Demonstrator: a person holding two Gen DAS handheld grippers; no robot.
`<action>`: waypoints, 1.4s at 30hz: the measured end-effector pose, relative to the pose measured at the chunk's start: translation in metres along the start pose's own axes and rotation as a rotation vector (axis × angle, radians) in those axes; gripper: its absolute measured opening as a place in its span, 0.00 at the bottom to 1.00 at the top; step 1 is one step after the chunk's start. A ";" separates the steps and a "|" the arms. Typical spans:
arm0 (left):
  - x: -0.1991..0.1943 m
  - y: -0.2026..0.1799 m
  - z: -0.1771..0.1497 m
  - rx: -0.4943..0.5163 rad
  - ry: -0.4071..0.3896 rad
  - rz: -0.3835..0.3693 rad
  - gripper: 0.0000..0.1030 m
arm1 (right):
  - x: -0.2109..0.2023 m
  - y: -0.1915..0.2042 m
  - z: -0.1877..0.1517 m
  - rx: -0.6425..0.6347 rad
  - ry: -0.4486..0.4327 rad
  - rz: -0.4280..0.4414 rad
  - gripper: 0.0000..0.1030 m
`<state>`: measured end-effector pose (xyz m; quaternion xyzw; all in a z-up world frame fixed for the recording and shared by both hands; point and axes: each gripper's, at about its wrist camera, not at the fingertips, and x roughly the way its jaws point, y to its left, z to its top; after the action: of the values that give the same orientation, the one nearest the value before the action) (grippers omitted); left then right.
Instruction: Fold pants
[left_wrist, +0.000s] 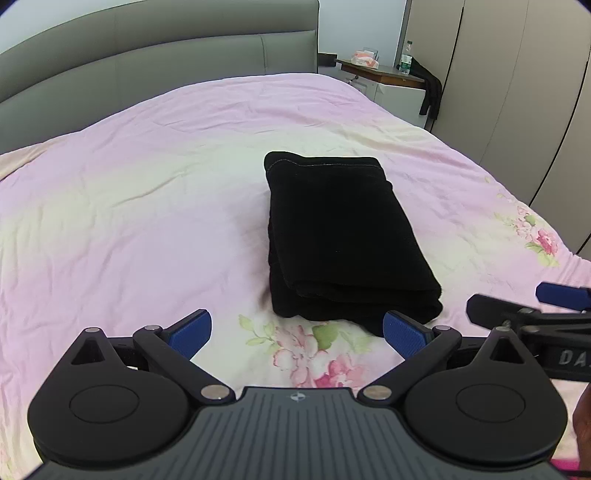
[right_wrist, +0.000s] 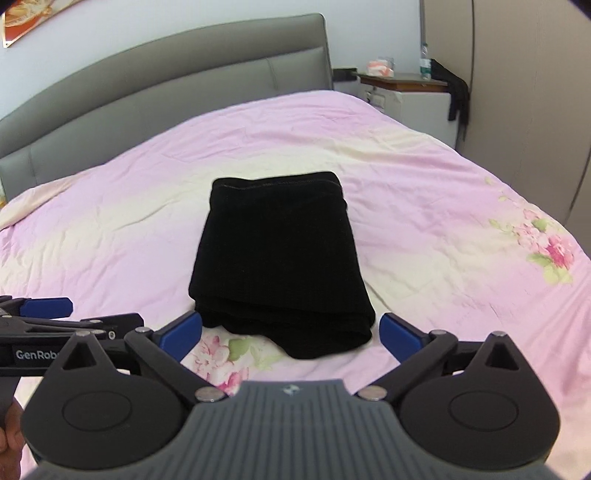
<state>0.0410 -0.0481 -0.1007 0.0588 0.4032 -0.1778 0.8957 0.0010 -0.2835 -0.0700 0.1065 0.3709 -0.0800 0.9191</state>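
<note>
The black pants (left_wrist: 340, 236) lie folded in a compact rectangular stack on the pink floral bedspread (left_wrist: 129, 184). In the right wrist view the pants (right_wrist: 277, 258) lie straight ahead. My left gripper (left_wrist: 297, 332) is open and empty, just short of the stack's near edge, with its right pad close to the stack's near right corner. My right gripper (right_wrist: 290, 332) is open and empty, its blue pads either side of the stack's near edge. The right gripper also shows at the right edge of the left wrist view (left_wrist: 535, 306). The left gripper shows at the left edge of the right wrist view (right_wrist: 55, 314).
A grey padded headboard (left_wrist: 147, 55) runs along the far side of the bed. A bedside table (left_wrist: 384, 74) at the far right holds a tissue box and a bottle (left_wrist: 405, 61), with a dark garment hanging off it. Wardrobe doors (left_wrist: 517, 92) stand on the right.
</note>
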 end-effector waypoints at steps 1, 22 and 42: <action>0.001 -0.004 0.000 0.001 0.010 0.015 1.00 | -0.001 0.000 -0.001 0.013 0.014 -0.020 0.95; -0.005 -0.025 -0.002 0.025 0.010 0.077 1.00 | -0.020 -0.020 -0.012 0.047 0.006 -0.083 0.95; -0.004 -0.024 -0.003 0.032 0.018 0.078 1.00 | -0.018 -0.020 -0.014 0.062 0.029 -0.092 0.95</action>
<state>0.0276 -0.0686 -0.0984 0.0902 0.4060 -0.1485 0.8972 -0.0260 -0.2983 -0.0704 0.1188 0.3861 -0.1319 0.9052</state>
